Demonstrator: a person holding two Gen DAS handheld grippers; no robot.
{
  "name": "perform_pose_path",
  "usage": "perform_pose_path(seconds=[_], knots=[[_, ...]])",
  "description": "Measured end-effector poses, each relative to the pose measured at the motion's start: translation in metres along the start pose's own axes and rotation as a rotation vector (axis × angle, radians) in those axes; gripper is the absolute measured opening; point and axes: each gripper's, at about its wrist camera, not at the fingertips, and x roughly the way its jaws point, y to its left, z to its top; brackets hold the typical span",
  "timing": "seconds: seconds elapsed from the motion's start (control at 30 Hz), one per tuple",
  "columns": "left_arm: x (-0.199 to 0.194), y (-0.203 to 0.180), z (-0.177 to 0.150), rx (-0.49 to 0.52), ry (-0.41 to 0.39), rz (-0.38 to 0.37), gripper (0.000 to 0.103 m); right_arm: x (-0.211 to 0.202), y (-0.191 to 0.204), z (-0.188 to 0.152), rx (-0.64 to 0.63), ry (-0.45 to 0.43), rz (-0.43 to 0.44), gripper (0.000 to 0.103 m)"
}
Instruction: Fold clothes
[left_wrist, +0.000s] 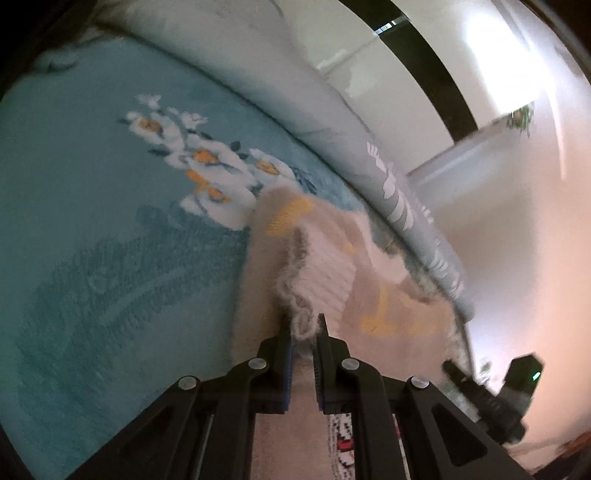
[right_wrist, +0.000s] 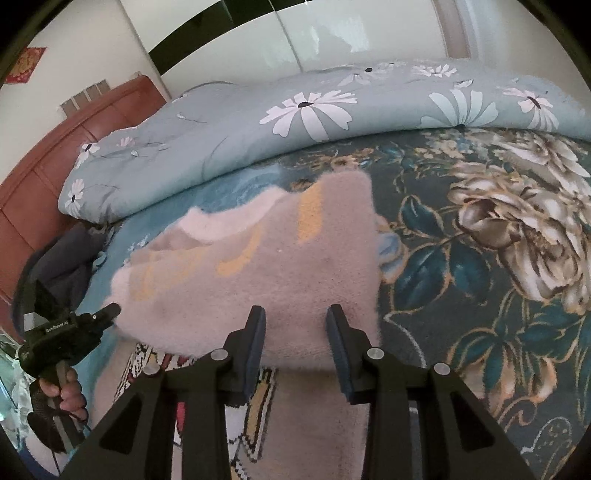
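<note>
Left claw (left_wrist: 304, 325) was pinched tight on fuzzy pink sweater (left_wrist: 325, 273) edge on the bed (left_wrist: 92, 221); right claw (right_wrist: 296, 317) stood part-open over the sweater, gripping nothing.

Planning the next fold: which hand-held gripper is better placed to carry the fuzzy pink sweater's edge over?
Left hand-held gripper: shut on the fuzzy pink sweater edge. Right hand-held gripper is apart, nothing visibly pinched.

The sweater (right_wrist: 258, 266) is cut off at six o'clock behind the right gripper's arms. At eight o'clock, the left gripper (right_wrist: 110, 310) tip is hidden in its fuzzy edge.
</note>
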Motion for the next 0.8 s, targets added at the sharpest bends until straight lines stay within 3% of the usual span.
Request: perform_pose_path(seconds=[0.1, 0.2, 0.27, 0.33, 0.4, 0.53, 0.63, 0.73, 0.8], knots=[[-0.001, -0.001, 0.0, 0.004, 0.016, -0.009, 0.013, 0.001, -0.003, 0.0, 0.025, -0.001, 0.005, 0.036], [-0.008, 0.003, 0.003, -0.055, 0.055, -0.096, 0.014, -0.004, -0.004, 0.0, 0.041, -0.014, 0.011, 0.036], [-0.022, 0.003, 0.001, -0.055, 0.062, -0.12, 0.02, -0.013, -0.003, -0.003, 0.036, -0.031, 0.011, 0.036], [-0.032, 0.0, -0.004, -0.015, 0.066, -0.094, 0.036, -0.023, -0.003, -0.011, 0.034, -0.039, 0.013, 0.036], [-0.042, -0.001, -0.013, 0.024, 0.081, -0.062, 0.041, -0.032, -0.008, -0.025, 0.043, -0.023, 0.027, 0.049], [-0.051, 0.003, -0.039, 0.058, 0.132, -0.056, 0.044, -0.039, -0.032, -0.066, 0.11, 0.067, 0.047, 0.051], [-0.049, 0.002, -0.064, 0.09, 0.211, -0.047, 0.05, -0.054, -0.054, -0.097, 0.203, 0.091, 0.155, 0.051], [-0.056, 0.002, -0.084, 0.092, 0.236, -0.08, 0.054, -0.072, -0.063, -0.122, 0.265, 0.105, 0.281, 0.051], [-0.06, 0.008, -0.098, 0.038, 0.281, -0.15, 0.055, -0.08, -0.065, -0.135, 0.273, 0.106, 0.333, 0.051]])
